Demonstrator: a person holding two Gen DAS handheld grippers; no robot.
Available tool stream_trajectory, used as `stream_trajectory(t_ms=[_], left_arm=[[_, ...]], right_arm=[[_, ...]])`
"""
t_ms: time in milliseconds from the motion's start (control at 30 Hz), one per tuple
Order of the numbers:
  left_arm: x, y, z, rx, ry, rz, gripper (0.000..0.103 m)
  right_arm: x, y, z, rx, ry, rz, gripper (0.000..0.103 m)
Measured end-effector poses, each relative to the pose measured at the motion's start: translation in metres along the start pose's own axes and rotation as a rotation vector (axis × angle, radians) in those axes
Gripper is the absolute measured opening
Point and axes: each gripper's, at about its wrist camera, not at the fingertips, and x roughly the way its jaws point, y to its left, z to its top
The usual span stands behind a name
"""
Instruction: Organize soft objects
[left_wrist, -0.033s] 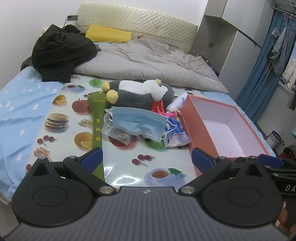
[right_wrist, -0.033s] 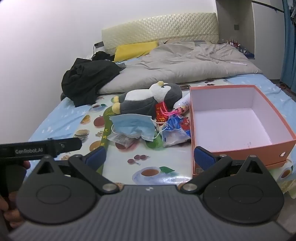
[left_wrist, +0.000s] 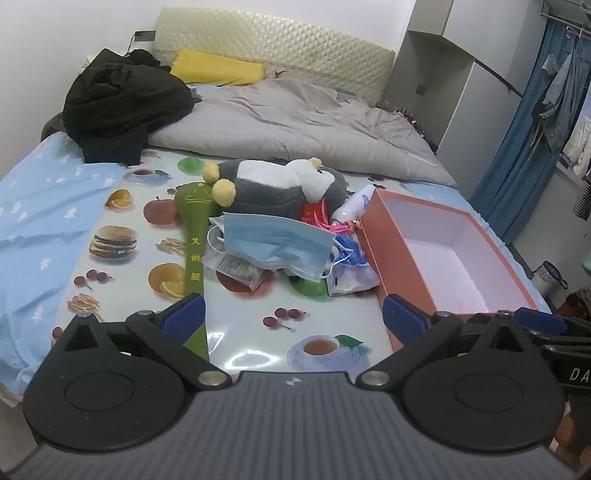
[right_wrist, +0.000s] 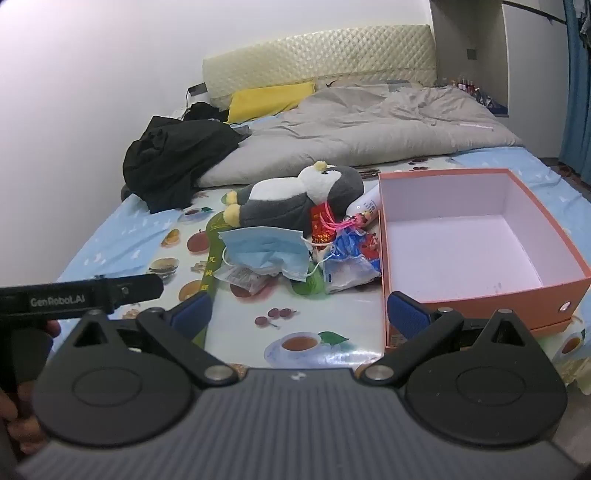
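None packed: orange box (right_wrist: 480, 236) empty.
Left to do: plush penguin (left_wrist: 280, 184), face mask (left_wrist: 273, 247) heaped beside it.
Tongs: left tongs (left_wrist: 293, 317), right tongs (right_wrist: 299, 312) wide, empty.

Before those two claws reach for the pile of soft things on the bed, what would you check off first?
1. Left gripper open with nothing between the fingers: ok.
2. Right gripper open with nothing between the fingers: ok.
3. Orange box has room inside: ok, it looks bare.
4. Blue face mask on top of the pile and free to take: ok.
5. Plush penguin unobstructed: not ok, the mask and wrappers lean against it.
6. What lies under the pile: cannot tell.
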Motion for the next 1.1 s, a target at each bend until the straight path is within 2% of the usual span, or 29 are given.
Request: stream_trajectory(t_ms=[167,200,1100], left_arm=[[0.0011,0.0003,0.0012,0.001,0.008,0.0,0.103],[0.0016,0.0002,0.0019,0.002,0.009,0.0,0.103],[0.0008,-0.0025,-0.0013,0.021,-0.003,-0.01,0.103]], right_arm=[[0.0018,0.0001,-0.0039,-0.002,0.021,0.002,0.103],[-0.0009,-0.0019,-0.0019,0.001,0.002,0.0,0.103],[-0.0045,-0.002,-0.0074,-0.005,0.022,0.004,0.103]])
